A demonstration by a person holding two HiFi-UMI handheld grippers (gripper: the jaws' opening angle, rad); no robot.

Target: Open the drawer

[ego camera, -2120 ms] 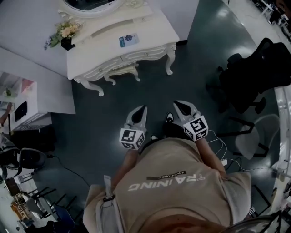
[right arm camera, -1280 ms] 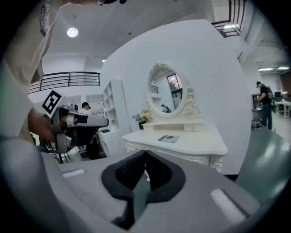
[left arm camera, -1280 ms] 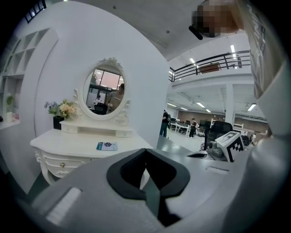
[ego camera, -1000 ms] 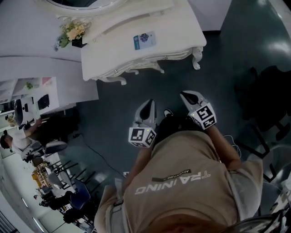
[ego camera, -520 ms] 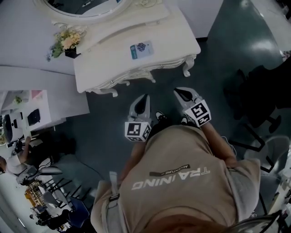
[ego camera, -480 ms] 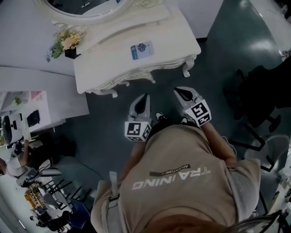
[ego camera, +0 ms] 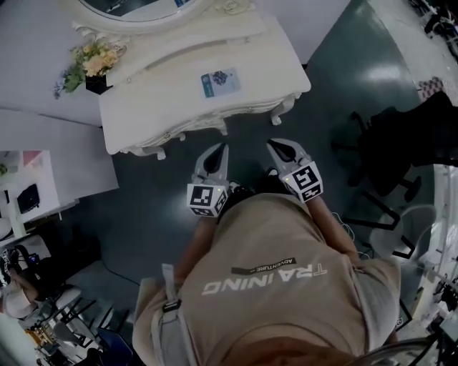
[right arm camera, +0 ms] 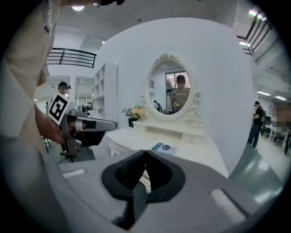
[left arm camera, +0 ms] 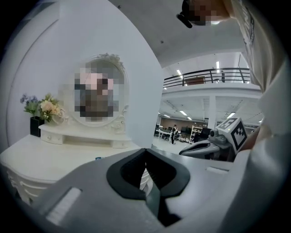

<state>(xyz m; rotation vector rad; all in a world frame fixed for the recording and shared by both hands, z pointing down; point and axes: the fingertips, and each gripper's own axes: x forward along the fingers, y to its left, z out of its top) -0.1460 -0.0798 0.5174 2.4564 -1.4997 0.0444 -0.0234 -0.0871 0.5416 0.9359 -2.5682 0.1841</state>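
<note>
A white ornate dressing table (ego camera: 179, 93) stands at the top of the head view. Its carved front with the drawers (ego camera: 197, 127) faces me and looks closed. My left gripper (ego camera: 217, 151) and right gripper (ego camera: 278, 148) hang side by side just short of that front edge, above the dark floor. Both are shut with nothing between the jaws. In the left gripper view, the left gripper (left arm camera: 145, 151) points over the tabletop (left arm camera: 54, 157). From the right gripper view, the right gripper (right arm camera: 145, 154) points at the table's near corner (right arm camera: 119, 146).
On the tabletop lie a blue booklet (ego camera: 218, 82) and a flower pot (ego camera: 84, 66), with an oval mirror (ego camera: 136, 6) behind. A white cabinet (ego camera: 50, 179) stands left of the table. Black office chairs (ego camera: 401, 143) stand on the right.
Both grippers have moved forward towards the table's front, still shut and side by side. The table has come nearer to them in the head view.
</note>
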